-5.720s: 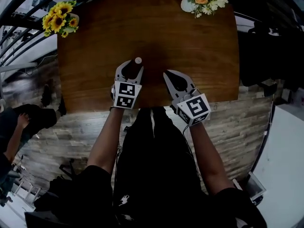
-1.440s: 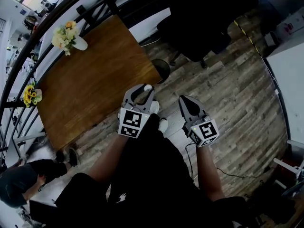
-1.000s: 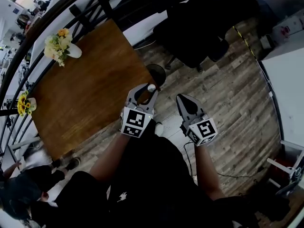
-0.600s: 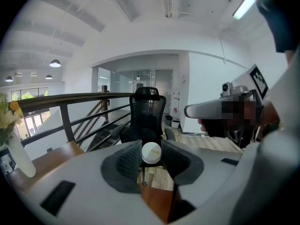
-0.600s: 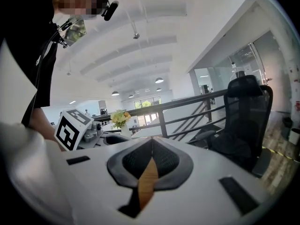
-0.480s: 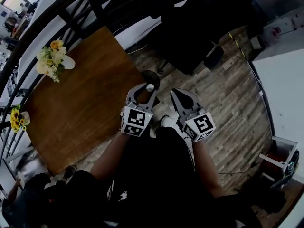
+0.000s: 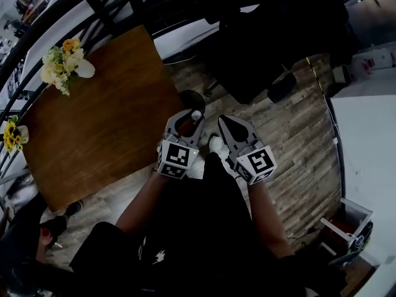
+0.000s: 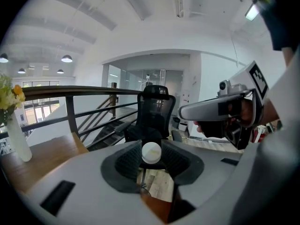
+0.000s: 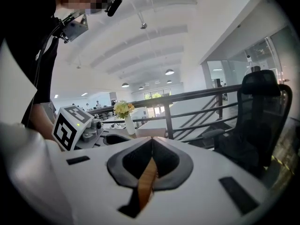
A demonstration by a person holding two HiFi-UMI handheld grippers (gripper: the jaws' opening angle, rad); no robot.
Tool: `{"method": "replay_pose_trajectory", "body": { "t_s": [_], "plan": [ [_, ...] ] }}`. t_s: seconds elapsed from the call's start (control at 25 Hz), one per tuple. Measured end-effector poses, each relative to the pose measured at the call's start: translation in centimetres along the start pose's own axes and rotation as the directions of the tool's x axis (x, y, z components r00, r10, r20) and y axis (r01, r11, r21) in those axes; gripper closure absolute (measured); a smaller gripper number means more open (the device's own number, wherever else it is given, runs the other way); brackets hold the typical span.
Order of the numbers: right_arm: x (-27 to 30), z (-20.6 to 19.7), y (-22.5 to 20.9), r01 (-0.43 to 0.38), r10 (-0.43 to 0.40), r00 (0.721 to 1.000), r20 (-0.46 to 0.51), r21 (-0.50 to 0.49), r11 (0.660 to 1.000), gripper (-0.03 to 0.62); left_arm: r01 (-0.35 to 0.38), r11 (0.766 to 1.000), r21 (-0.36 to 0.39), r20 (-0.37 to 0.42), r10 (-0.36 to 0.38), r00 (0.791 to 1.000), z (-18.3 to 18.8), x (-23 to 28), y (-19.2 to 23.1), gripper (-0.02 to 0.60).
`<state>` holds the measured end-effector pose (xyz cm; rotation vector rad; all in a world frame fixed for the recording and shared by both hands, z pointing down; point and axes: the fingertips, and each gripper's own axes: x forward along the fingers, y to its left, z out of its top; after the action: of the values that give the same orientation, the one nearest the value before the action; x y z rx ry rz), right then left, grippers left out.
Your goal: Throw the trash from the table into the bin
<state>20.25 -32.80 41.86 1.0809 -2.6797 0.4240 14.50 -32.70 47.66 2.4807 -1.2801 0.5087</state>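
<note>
Floorboards beside the table (image 7: pixel 93 135): you're holding trash (image 7: pixel 196 115) clamped in your left hand-held gripper (image 7: pixel 190 115), with your right hand-held gripper (image 7: pixel 224 120) closed and empty. Next, centre over the bin (image 7: pixel 187 96), then open.

A brown desk (image 7: pixel 105 141) stood beside a black railing (image 8: pixel 70 90) on grey plank floor (image 7: pixel 297 141), a black office chair (image 8: pixel 156 108) nearby.
</note>
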Motion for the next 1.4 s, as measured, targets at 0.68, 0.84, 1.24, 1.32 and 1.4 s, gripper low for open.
{"method": "replay_pose_trajectory", "body": {
  "t_s": [0.68,0.84,1.24,1.32,1.4],
  "plan": [
    [0.5,-10.1,-9.2,-0.304,0.305,0.947,-0.097,0.021,0.952,0.582,-0.241,0.942,-0.235,-0.076,0.229,0.970,-7.3,12.4,-6.4,0.446],
    [1.3,-12.9,-10.5,-0.318,0.321,0.939,-0.120,0.044,0.947,0.582,-0.318,0.916,-0.246,-0.120,0.297,0.947,-12.0,15.2,-5.9,0.446],
    [5.8,-26.3,-14.5,-0.313,0.325,0.930,-0.170,0.094,0.945,0.582,-0.512,0.831,-0.218,-0.329,0.432,0.840,-32.2,24.2,-0.3,0.446],
    [6.4,-28.8,-14.8,-0.316,0.331,0.924,-0.192,0.107,0.943,0.582,-0.528,0.828,-0.191,-0.363,0.440,0.821,-35.9,25.0,1.0,0.446],
    [7.0,-30.8,-15.0,-0.314,0.332,0.920,-0.207,0.113,0.943,0.582,-0.545,0.822,-0.167,-0.391,0.452,0.802,-39.1,25.3,2.2,0.446]
  ]
}}
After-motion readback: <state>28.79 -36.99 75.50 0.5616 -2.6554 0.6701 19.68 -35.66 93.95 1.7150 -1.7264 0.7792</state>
